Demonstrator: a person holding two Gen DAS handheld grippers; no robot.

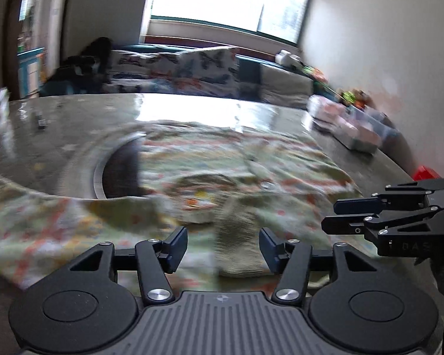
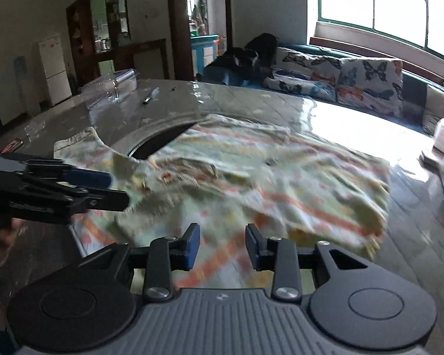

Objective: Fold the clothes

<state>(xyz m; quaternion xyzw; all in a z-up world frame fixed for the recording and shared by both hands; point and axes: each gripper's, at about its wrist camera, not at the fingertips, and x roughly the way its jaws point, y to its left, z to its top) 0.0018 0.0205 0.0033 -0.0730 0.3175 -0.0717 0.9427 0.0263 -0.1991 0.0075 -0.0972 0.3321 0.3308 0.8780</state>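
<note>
The left tool (image 1: 223, 248) hung low over the near edge of the garment (image 1: 192, 177), its blue-padded fingers apart with a ribbed, knit-looking cuff (image 1: 239, 245) lying between them, not pinched. The right tool (image 2: 223, 247) was likewise spread, its pads above flat cloth and gripping nothing. Faint letters reading "DAS" showed on the black body of the right tool where it entered the left camera's view; no other writing was legible. The garment, a soft, crumpled pale-green fabric with orange stripes and small coloured prints, lay spread across the middle of the table (image 2: 251, 100), partly covering a round, metal-rimmed recess (image 1: 118, 174) at its left. The table's surface was glossy, grey and quilted-looking. Far left on it sat a ridged clear plastic container (image 2: 112, 88) and a pen (image 2: 149, 96); boxes (image 1: 349, 124) stood at the right edge. Butterfly-print cushions (image 2: 340, 77) lined a sofa beyond.
</note>
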